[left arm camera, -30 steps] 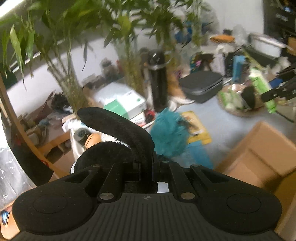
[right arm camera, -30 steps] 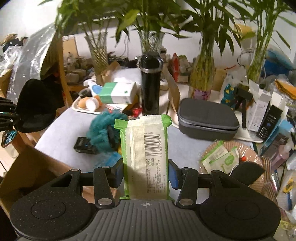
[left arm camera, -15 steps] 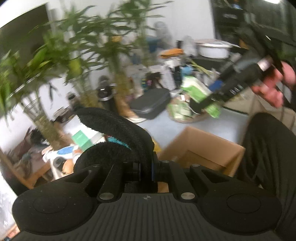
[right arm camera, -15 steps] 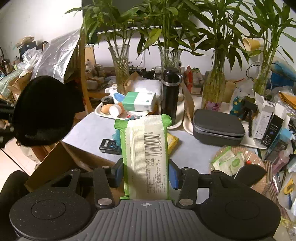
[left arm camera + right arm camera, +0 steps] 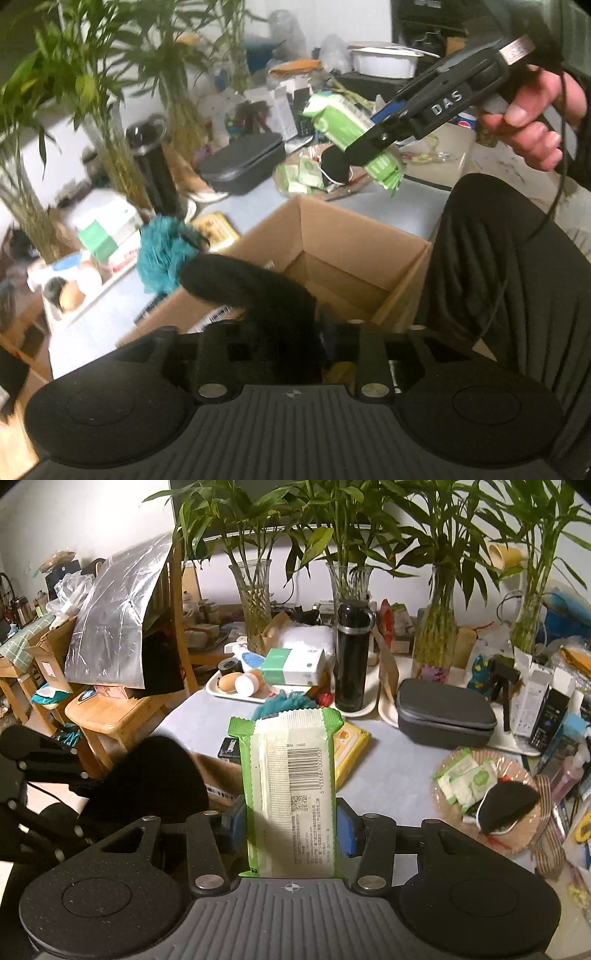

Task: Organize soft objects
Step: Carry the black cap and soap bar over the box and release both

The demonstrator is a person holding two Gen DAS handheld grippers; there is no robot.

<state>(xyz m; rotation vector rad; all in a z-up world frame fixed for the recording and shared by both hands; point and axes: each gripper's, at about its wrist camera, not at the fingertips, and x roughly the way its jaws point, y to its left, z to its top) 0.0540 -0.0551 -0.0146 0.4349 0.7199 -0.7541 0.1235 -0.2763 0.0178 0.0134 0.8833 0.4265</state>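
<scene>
The black soft pad [image 5: 255, 291] sits between the opening jaws of the left tongs [image 5: 291, 343], above the open cardboard box [image 5: 343, 240] at the table's near edge; blur hides whether the pads still press on it. One green-and-white wipes pack [image 5: 291, 794] stands clenched in the right tongs [image 5: 291, 827], barcode facing the camera, its small print too fine to read. In the left wrist view the same pack [image 5: 354, 144] hangs over the table, and the tongs' handle reads "DAS".

Counted: one teal fluffy thing [image 5: 166, 251] beside the box, one yellow packet [image 5: 351, 746], one black flask [image 5: 352, 657], one grey zip case [image 5: 443, 716], and one woven plate [image 5: 517, 768] holding three small green sachets and another black pad [image 5: 506, 805]. Four glass vases of bamboo [image 5: 255, 602] line the back.

The table [image 5: 391, 779] is pale grey and crowded, with white trays against a white wall. A wooden chair [image 5: 110, 712] stands at its left, draped with silver foil. A person's hand [image 5: 532, 122] grips the right tongs' handle, and a dark-clothed leg is by the box.
</scene>
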